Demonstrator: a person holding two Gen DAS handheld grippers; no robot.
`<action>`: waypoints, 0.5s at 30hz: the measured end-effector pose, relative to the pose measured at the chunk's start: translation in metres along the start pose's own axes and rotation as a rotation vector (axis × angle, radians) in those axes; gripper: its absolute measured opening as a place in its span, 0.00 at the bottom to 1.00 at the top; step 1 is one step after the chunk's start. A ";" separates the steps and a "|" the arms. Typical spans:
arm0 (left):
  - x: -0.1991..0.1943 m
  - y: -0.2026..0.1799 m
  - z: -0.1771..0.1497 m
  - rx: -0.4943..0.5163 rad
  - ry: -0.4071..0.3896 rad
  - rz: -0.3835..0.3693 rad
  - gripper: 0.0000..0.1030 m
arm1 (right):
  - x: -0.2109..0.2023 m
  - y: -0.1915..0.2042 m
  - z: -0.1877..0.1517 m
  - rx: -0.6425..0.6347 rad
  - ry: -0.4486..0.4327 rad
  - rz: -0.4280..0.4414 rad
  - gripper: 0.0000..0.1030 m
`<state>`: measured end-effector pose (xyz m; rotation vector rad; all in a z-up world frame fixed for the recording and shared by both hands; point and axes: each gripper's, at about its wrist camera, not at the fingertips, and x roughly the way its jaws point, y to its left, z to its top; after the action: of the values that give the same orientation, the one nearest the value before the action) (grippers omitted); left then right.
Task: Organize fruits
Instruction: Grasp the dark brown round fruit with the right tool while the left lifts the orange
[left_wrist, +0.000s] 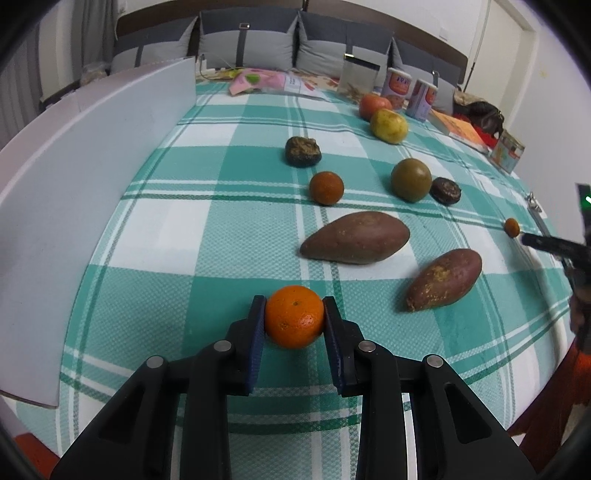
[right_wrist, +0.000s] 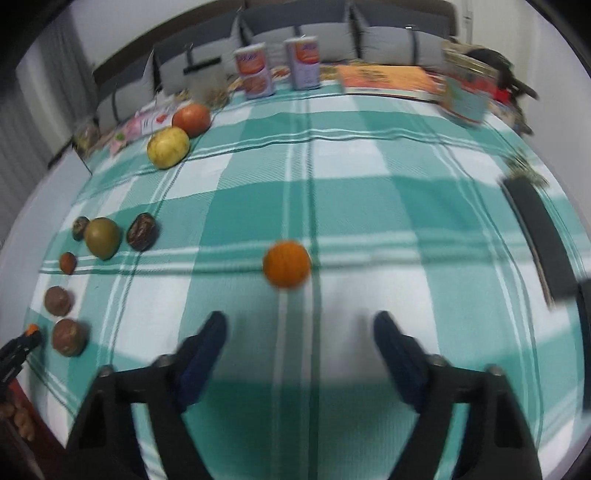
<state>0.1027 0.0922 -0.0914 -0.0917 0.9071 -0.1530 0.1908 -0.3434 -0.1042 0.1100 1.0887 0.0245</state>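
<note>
The left gripper's fingers (left_wrist: 257, 314) are closed on an orange (left_wrist: 294, 316), pads pressing both its sides, near on the checked cloth (left_wrist: 155, 229). The right gripper (right_wrist: 300, 334) stands part open and empty; a second orange (right_wrist: 287, 268) lies just beyond its tips, centred, nearer this hand. Counted: two sweet potatoes (left_wrist: 355, 237), two cans (right_wrist: 255, 70), two more orange fruits farther off.

Checked teal tablecloth (left_wrist: 221, 166), white board (left_wrist: 92, 166), two cans (right_wrist: 255, 70), orange book (right_wrist: 388, 81), grey cushions (left_wrist: 243, 48)

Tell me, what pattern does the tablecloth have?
The tablecloth has a teal-green and white check, sharpest in the left wrist view.
</note>
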 end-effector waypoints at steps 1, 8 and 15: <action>-0.002 0.001 0.000 -0.001 -0.003 -0.003 0.29 | 0.007 0.002 0.007 -0.007 0.010 0.005 0.68; -0.003 0.009 -0.003 -0.033 0.000 -0.013 0.29 | 0.020 0.009 0.026 -0.002 0.025 -0.031 0.68; -0.001 0.009 -0.001 -0.043 -0.001 -0.024 0.29 | 0.020 0.097 0.049 -0.208 0.010 0.178 0.68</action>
<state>0.1027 0.1013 -0.0927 -0.1427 0.9090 -0.1559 0.2472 -0.2489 -0.0893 0.0193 1.0779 0.2978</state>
